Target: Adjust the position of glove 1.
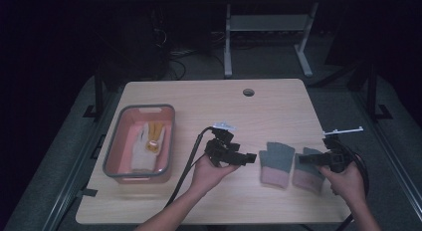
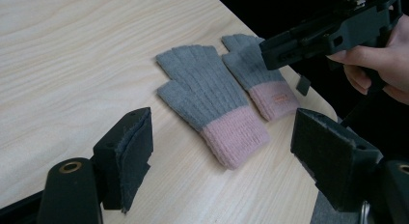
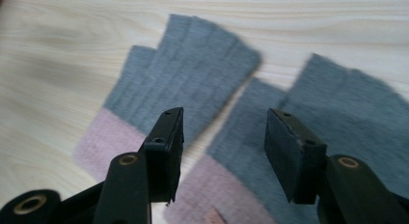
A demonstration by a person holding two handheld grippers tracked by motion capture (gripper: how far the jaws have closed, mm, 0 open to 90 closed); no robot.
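Two grey fingerless gloves with pink cuffs lie flat side by side on the wooden table, the left glove and the right glove. My left gripper is open, held low just left of the gloves and pointing at them, with nothing between its jaws. My right gripper is open too. It hovers over the right glove's thumb side, jaws apart above the cloth, near the gap between the pair. The left gripper view shows the right gripper held in a hand.
A grey-rimmed pink bin stands at the table's left with a white and yellow glove inside. A round cable hole sits near the far edge. The right table edge is close behind the right gripper.
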